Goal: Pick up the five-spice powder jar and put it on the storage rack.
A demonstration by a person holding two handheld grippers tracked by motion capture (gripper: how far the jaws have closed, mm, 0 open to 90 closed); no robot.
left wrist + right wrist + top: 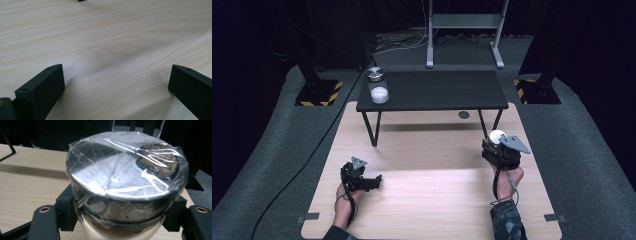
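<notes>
Two jars (378, 86), one (126, 185) gripped

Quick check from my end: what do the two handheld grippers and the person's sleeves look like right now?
Both are black. The left gripper has two blocky, flat-faced black jaws, a small grey three-cornered plate on top and a dark cable trailing back along the wrist. The right gripper carries a larger grey plate, with brass-coloured inserts in its jaw arms. The sleeves are dark and camouflage-patterned.

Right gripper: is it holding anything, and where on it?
Yes. The right gripper clamps a jar with a film-covered metal lid, gripped on opposite sides just below the lid.
</notes>
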